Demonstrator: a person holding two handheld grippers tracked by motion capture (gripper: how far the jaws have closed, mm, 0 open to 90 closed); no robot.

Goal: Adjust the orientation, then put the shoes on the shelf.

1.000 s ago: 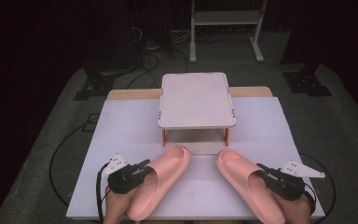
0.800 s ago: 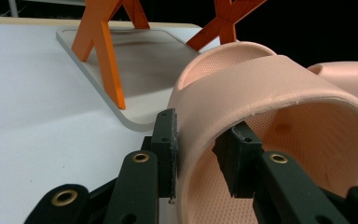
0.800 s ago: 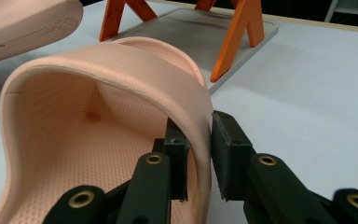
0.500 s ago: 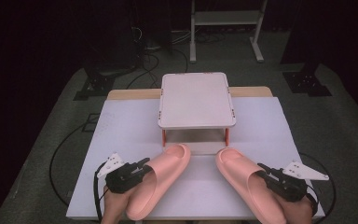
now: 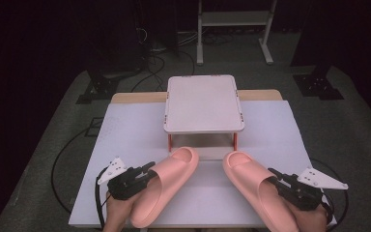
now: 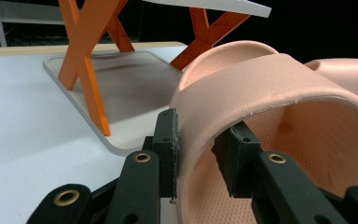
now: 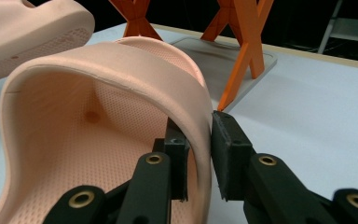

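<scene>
Two pink slide sandals lie on the white table with their toes toward a small rack. My left gripper (image 5: pixel 142 176) is shut on the outer side wall of the left sandal (image 5: pixel 166 186); up close its jaws pinch the edge of that sandal's strap (image 6: pixel 261 79), one pad outside and one inside, the gripper (image 6: pixel 198 156) low on the table. My right gripper (image 5: pixel 276 180) is shut on the outer side of the right sandal (image 5: pixel 253 186). In the right gripper view the gripper (image 7: pixel 200 156) clamps that sandal's strap wall (image 7: pixel 121 60).
A small white rack (image 5: pixel 204 102) on orange X-shaped legs (image 6: pixel 86 56) stands just beyond the sandal toes, over a grey base plate (image 6: pixel 121 84). The table's near edge (image 5: pixel 198 225) is close to my hands. Dark floor, cables and a metal stand (image 5: pixel 234 29) lie behind the table.
</scene>
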